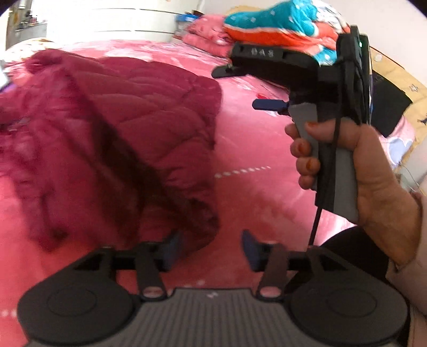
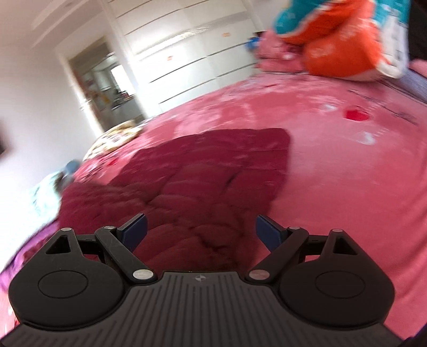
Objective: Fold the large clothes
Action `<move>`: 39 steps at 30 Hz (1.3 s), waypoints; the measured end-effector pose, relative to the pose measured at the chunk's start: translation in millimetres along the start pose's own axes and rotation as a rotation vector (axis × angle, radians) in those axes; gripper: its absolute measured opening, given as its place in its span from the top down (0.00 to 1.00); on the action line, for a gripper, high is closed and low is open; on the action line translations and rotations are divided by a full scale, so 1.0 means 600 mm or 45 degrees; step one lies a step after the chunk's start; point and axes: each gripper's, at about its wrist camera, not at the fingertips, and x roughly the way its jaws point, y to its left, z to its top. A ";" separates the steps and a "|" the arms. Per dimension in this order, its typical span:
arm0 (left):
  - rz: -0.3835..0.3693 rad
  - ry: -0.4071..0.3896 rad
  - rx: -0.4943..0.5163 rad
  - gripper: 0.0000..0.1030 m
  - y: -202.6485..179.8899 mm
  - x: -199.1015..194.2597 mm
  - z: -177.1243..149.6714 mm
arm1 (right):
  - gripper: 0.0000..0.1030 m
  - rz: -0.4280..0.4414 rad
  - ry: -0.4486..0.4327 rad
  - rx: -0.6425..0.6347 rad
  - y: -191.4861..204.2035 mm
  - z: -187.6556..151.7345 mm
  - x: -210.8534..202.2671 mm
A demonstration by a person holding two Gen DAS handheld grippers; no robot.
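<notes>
A dark red quilted jacket (image 1: 128, 138) lies partly folded on the pink bed cover (image 1: 253, 192). My left gripper (image 1: 210, 249) is open just above the cover at the jacket's near right corner, with nothing between its blue pads. In the right wrist view the same jacket (image 2: 202, 181) spreads ahead and below, and my right gripper (image 2: 200, 231) hangs open over its near end, holding nothing. The left wrist view also shows the right gripper (image 1: 256, 88) from the side, held up by a hand (image 1: 373, 170) to the right of the jacket.
A teal and orange bundle of bedding (image 1: 283, 24) sits on pink pillows (image 1: 208, 34) at the far end of the bed. White wardrobe doors (image 2: 186, 48) and a doorway (image 2: 104, 77) stand beyond. Patterned cloth (image 2: 117, 136) lies at the bed's far left edge.
</notes>
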 end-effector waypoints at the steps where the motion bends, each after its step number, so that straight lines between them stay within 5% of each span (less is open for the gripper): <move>1: 0.021 -0.011 -0.002 0.37 0.002 -0.009 -0.004 | 0.00 0.029 0.007 -0.028 0.015 -0.004 0.002; 9: 0.279 -0.081 -0.147 0.34 0.072 -0.075 -0.031 | 0.00 0.240 0.020 -0.262 0.122 -0.030 0.010; 16: 0.438 -0.161 -0.372 0.28 0.149 -0.075 -0.031 | 0.00 0.246 -0.018 -0.631 0.253 -0.076 0.029; 24: 0.427 -0.197 -0.395 0.23 0.168 -0.048 -0.021 | 0.00 0.249 -0.016 -0.750 0.343 -0.094 0.094; 33: 0.348 -0.246 -0.477 0.16 0.189 -0.021 -0.001 | 0.00 0.113 0.066 -0.704 0.313 -0.066 0.168; 35: 0.321 -0.257 -0.503 0.14 0.192 -0.015 0.001 | 0.11 0.115 0.067 -0.706 0.316 -0.066 0.167; 37: 0.281 -0.271 -0.547 0.13 0.197 -0.009 0.004 | 0.37 0.121 0.073 -0.721 0.322 -0.065 0.177; 39: 0.239 -0.285 -0.580 0.11 0.200 -0.003 0.005 | 0.46 0.123 0.095 -0.710 0.310 -0.064 0.182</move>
